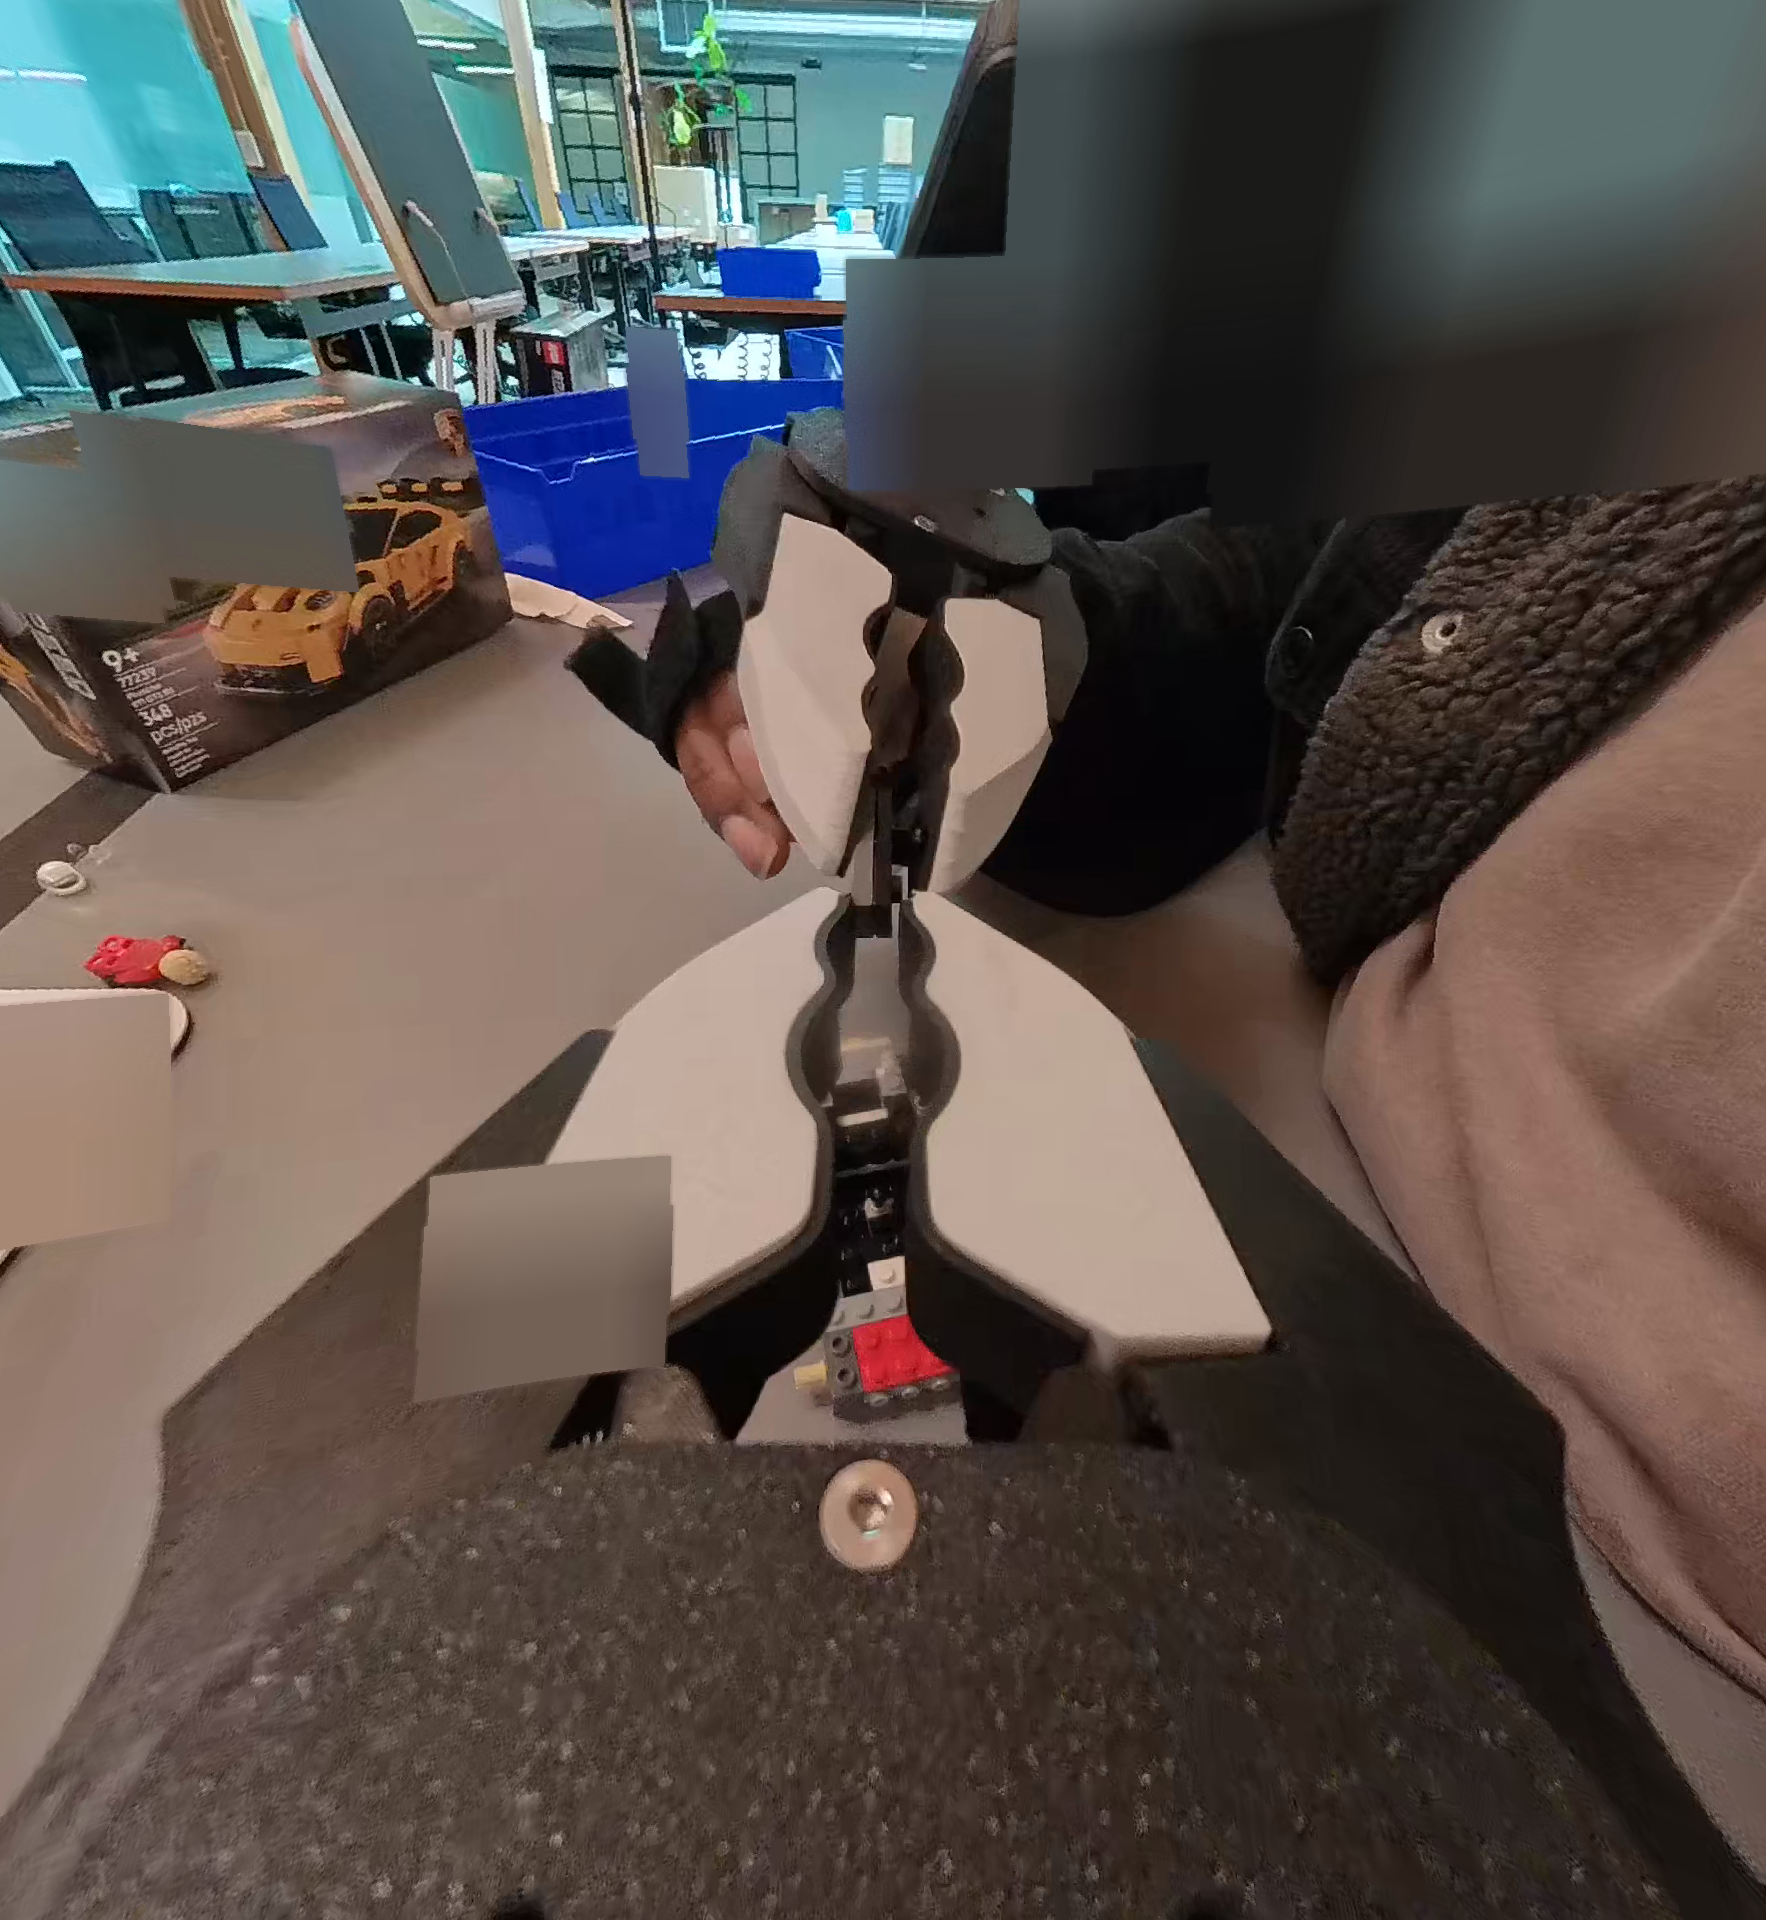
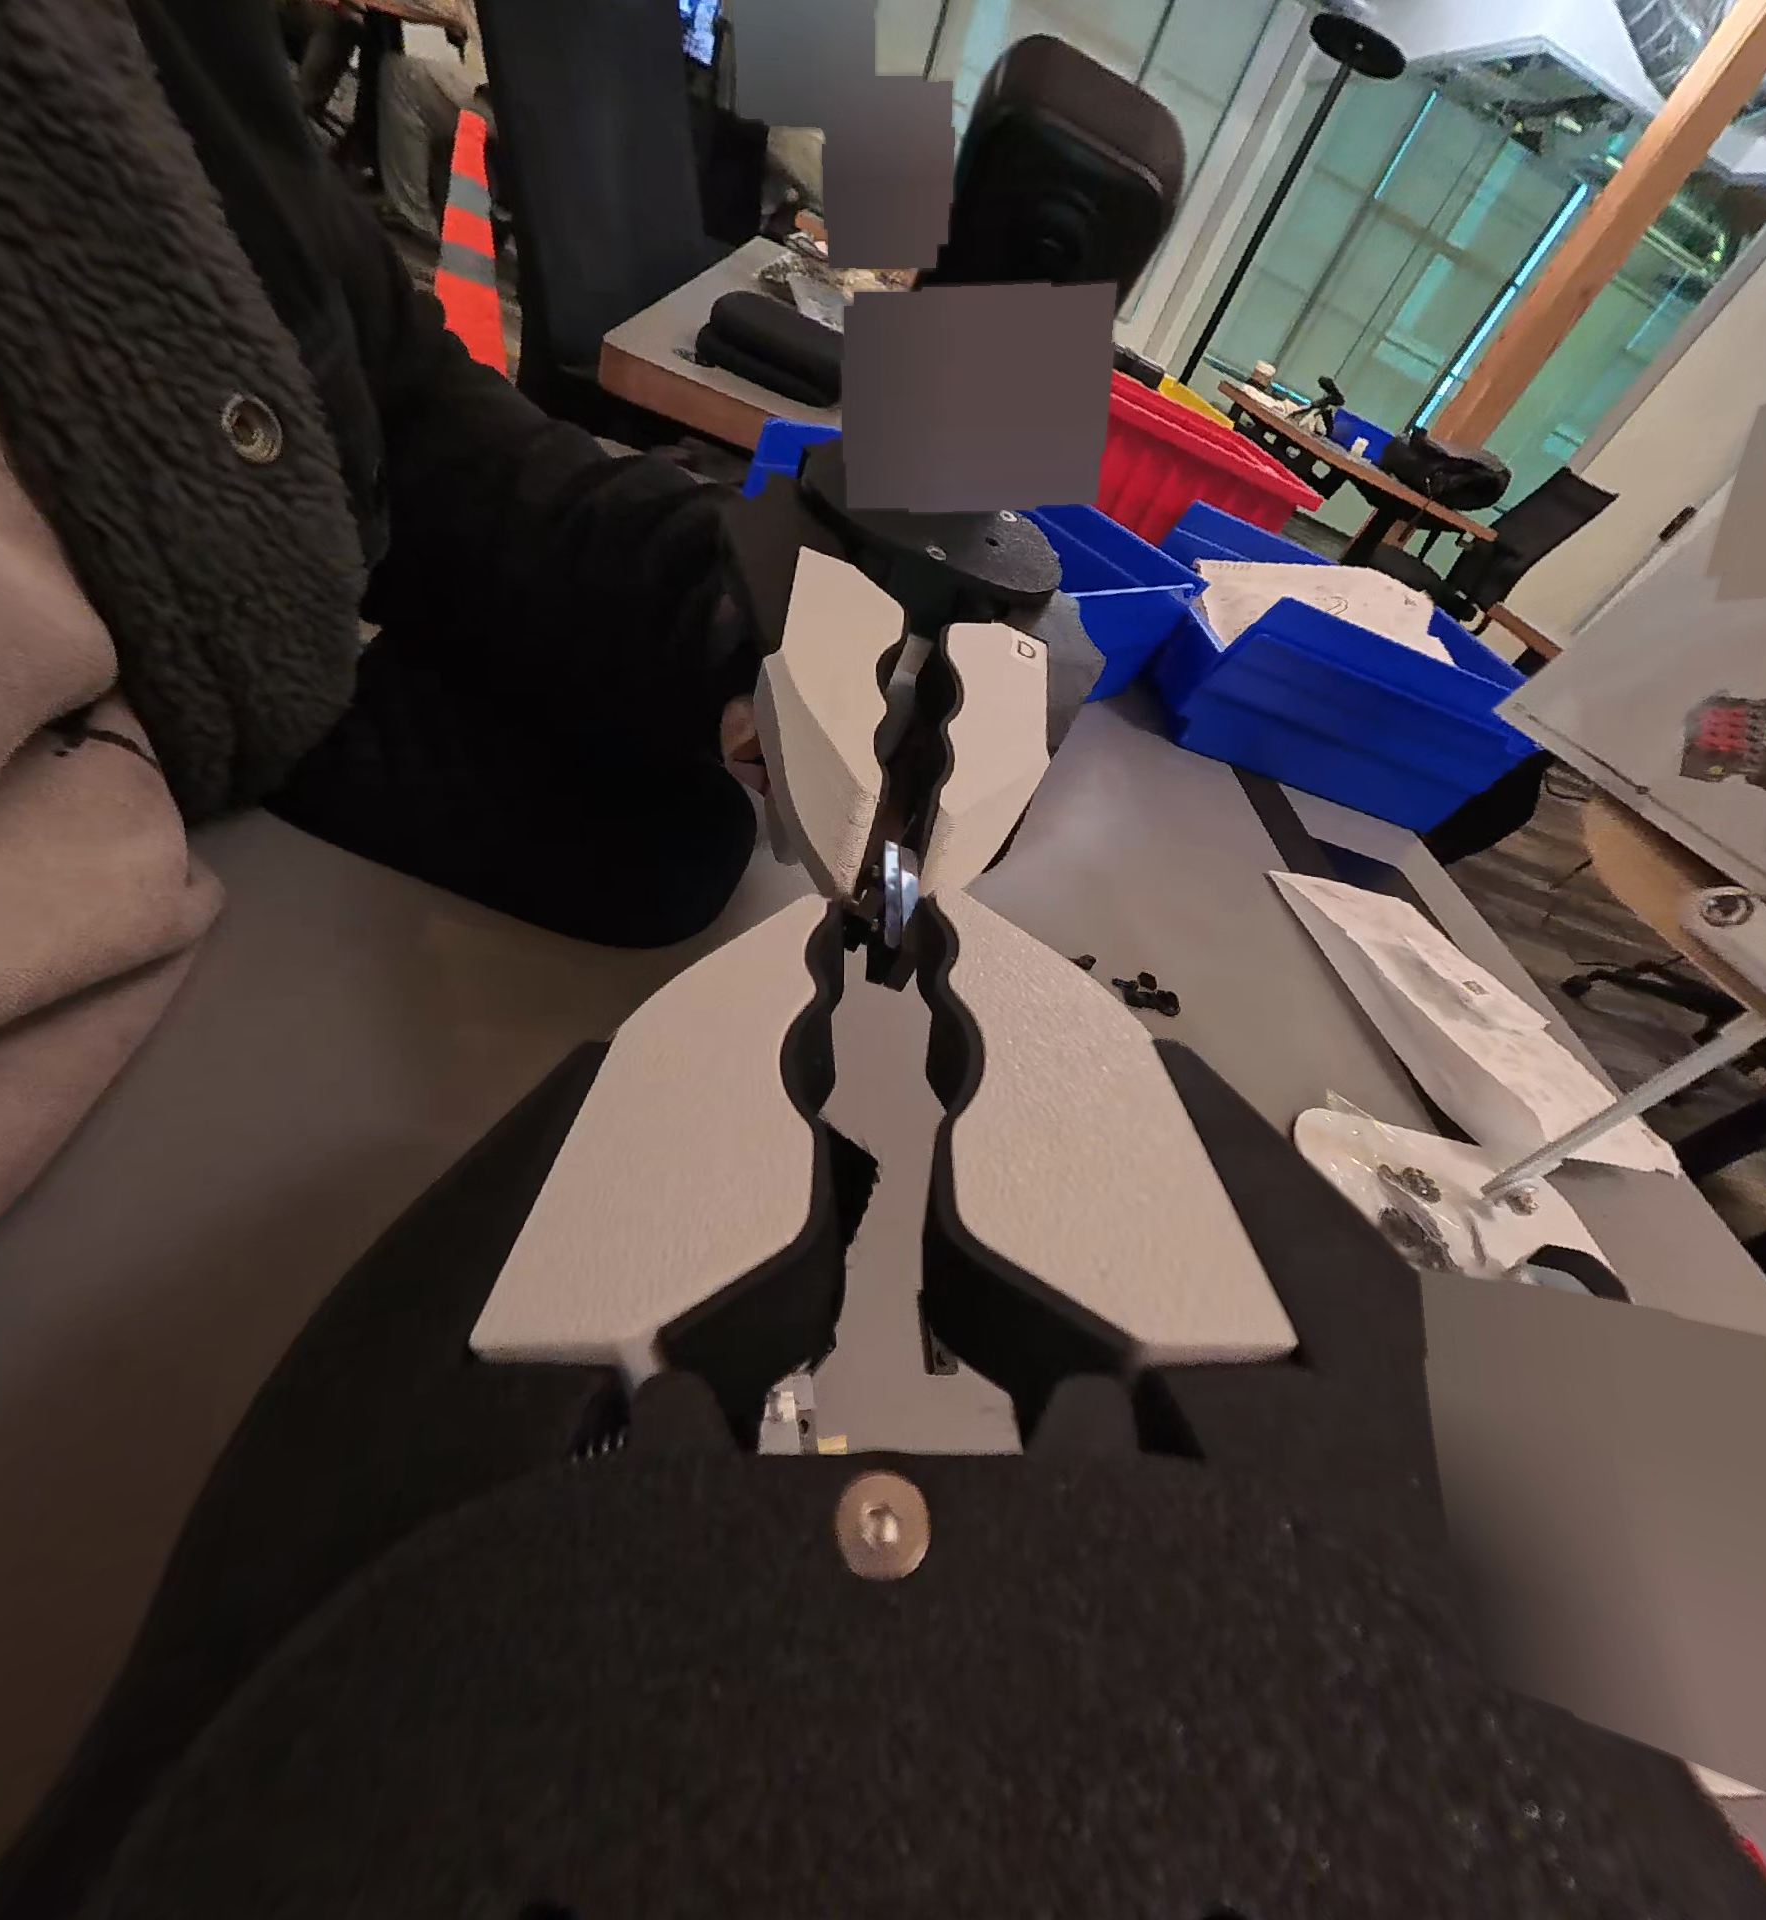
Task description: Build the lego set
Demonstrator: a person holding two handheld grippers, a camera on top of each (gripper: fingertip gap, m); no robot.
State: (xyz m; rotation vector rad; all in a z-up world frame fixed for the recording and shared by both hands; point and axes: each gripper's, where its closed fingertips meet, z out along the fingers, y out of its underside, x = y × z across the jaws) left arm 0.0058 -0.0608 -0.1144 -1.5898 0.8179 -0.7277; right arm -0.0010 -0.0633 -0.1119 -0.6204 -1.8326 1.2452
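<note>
a: what's sitting nearest in the left wrist view?

b: the left claw (image 1: 874, 920) is pinching the lego assembly (image 1: 874, 1236), a long black build with a red brick and grey plates at its near end. the assembly is running lengthwise between the two white fingers, above the grey bench (image 1: 391, 883).

a: and at the tips?

b: the right claw (image 1: 884, 883) is coming in from the opposite side, meeting the left one tip to tip. it's gripping a small piece (image 1: 884, 873) against the far end of the assembly; what kind of piece it is, i can't tell there.

a: does the right wrist view help?

b: a little. the right claw (image 2: 884, 925) is pressing on a small black part (image 2: 884, 940) with a round silvery face, right at the left claw's (image 2: 894, 883) tips. the fingers are standing narrowly apart lower down.

a: farther out?

b: a red piece (image 1: 131, 958) and a tan one are lying toward the bench's left edge, and the set's box (image 1: 235, 613) with the yellow car is standing beyond them. blue bins (image 1: 588, 478) are sitting along the far edge. in the right wrist view, paper sheets (image 2: 1430, 997) and a plate of small dark parts (image 2: 1419, 1195) are lying near the right edge.
</note>
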